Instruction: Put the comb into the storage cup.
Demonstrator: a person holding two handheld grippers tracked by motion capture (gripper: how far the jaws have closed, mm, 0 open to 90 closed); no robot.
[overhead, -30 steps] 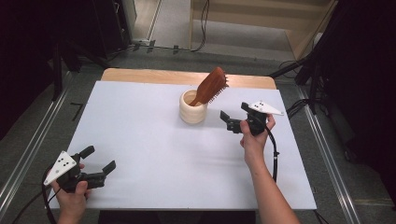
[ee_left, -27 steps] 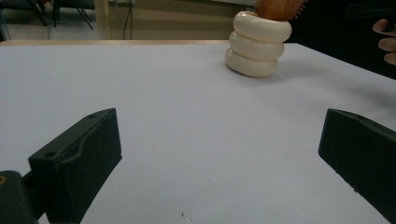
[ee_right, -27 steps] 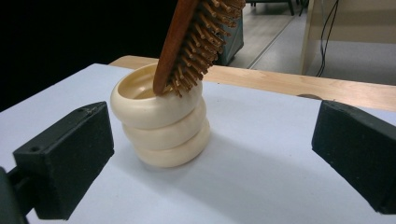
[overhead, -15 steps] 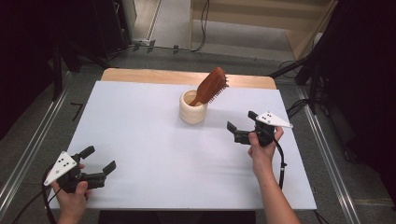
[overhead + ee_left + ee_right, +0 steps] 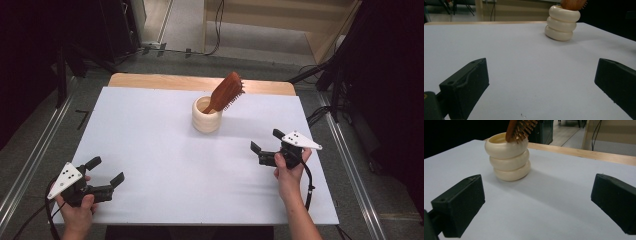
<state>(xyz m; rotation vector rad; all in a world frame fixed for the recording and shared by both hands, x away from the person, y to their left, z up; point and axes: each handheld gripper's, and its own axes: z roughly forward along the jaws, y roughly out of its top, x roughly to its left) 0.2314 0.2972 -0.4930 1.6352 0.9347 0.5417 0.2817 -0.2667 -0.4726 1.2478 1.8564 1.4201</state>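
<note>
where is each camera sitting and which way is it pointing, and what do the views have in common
High view: above the person's side, looking forward and down on the white table; both forearms, left tongs, right tongs.
Left gripper view: low near the table's near-left corner, facing the cream cup; its own open black jaws.
Right gripper view: low at the right, facing the cup and wooden brush; its own open jaws.
All three share the cup and brush.

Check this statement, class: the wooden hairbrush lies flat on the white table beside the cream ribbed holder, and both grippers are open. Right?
Not quite. The wooden hairbrush stands tilted inside the cream ribbed holder, as the high view shows. Both grippers, left and right, are open.
</note>
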